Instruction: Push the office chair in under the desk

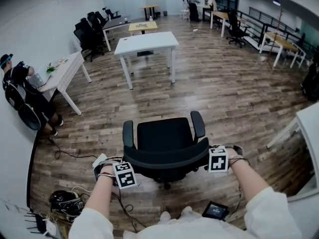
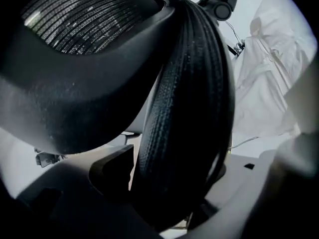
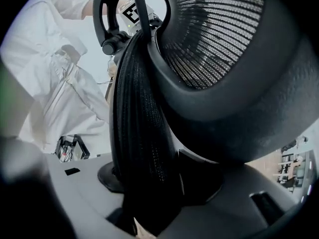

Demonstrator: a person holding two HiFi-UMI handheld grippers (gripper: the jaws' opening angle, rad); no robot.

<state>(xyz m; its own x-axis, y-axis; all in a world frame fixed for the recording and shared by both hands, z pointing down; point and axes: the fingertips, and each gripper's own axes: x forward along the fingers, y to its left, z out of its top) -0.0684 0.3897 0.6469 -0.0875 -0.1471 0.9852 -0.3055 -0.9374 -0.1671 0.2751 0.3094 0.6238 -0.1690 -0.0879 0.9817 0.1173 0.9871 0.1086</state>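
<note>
Black mesh-back office chair (image 1: 167, 143) stands directly ahead of me at 12 o'clock, on brown wood-plank floor (image 1: 224, 93), seat facing away, backrest toward me. It is on open floor and not under any desk.

White rectangular metal-legged desk (image 1: 147, 43) is farther out at 12, well apart from chair, w/ bare planks between. Corner of a second white desk (image 1: 308, 126) is at 3 o'clock, nearer to chair but not touching it.

L gripper (image 1: 118, 172) is at chair's 8 o'clock, on L end of backrest. In left gripper view, the jaws are pinched onto the black woven backrest rim (image 2: 184, 108), which fills the gap; dark pad presses on its L face.

R gripper (image 1: 219, 159) is at chair's 4 o'clock, on R end of backrest. In right gripper view it is the same: jaws clamped on the rim (image 3: 139, 128), mesh panel curving off at 1 o'clock.

My white sleeves show behind both rims.

Seated person in dark clothes (image 1: 22, 91) is at 9 o'clock by a long white table (image 1: 67, 68).
</note>
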